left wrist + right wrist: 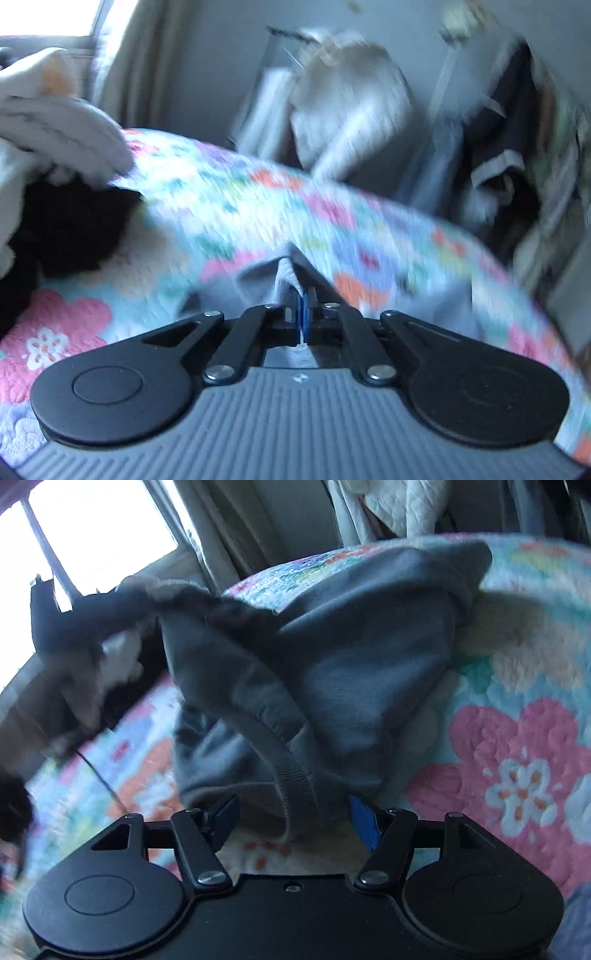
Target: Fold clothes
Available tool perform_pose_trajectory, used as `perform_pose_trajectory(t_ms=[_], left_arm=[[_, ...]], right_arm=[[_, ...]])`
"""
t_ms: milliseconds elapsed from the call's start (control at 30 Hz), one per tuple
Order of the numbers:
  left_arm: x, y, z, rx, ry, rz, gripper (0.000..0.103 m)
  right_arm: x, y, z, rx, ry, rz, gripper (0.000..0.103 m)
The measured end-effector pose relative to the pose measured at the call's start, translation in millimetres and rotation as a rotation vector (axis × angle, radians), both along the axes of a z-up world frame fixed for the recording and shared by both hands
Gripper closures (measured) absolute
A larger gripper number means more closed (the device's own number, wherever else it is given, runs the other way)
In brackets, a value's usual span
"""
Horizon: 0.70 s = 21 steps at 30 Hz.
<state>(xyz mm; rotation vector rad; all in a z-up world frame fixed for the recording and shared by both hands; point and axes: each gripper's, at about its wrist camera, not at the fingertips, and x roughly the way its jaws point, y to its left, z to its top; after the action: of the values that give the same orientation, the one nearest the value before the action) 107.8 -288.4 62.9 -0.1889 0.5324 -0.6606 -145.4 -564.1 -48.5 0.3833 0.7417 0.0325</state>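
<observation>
The grey garment (332, 686) is lying bunched on the floral quilt (517, 760) of the bed. The left hand-held gripper (303, 314) is pinching 1 grey edge tight; the right hand-held gripper (295, 819) is gaping wide around the ribbed hem. Closing squarely on that hem, then pulling both corners taut, should flatten it.

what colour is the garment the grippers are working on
Grey garment, clearest in the right wrist view.
</observation>
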Motion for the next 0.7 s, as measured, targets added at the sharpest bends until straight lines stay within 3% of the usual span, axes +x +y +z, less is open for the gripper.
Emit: perform_pose_trajectory(t_ms=[67,233,333,400,500,600,700], left_arm=[[6.4,8.7,3.4,0.033,-0.028,0.039,0.102],[24.9,27.3,-26.6,0.066,0.033,0.121,0.102],[30.3,25.0,-43.0,0.065,0.068,0.118,0.102],[32.5,24.4,-46.4,0.049,0.080,0.127,0.102],[34.8,19.4,-43.9,0.046,0.074,0.131,0.102],[33.7,12.7,-36.9,0.068,0.045,0.122,0.102],[34.3,5.0,-34.9,0.078,0.035,0.120,0.102]], right_arm=[[5.5,5.1,0.6,-0.033,0.009,-0.031,0.032],[4.8,1.9,3.8,0.140,-0.017,-0.099,0.031],[11.9,18.8,7.9,0.063,-0.028,-0.104,0.026],[21.7,31.3,6.5,-0.038,-0.021,-0.218,0.021],[33.5,34.3,-10.4,-0.013,-0.004,-0.379,0.019],[54.8,39.8,-21.0,-0.024,0.013,-0.411,0.019],[65.5,49.2,-24.7,-0.019,0.060,-0.362,0.018]])
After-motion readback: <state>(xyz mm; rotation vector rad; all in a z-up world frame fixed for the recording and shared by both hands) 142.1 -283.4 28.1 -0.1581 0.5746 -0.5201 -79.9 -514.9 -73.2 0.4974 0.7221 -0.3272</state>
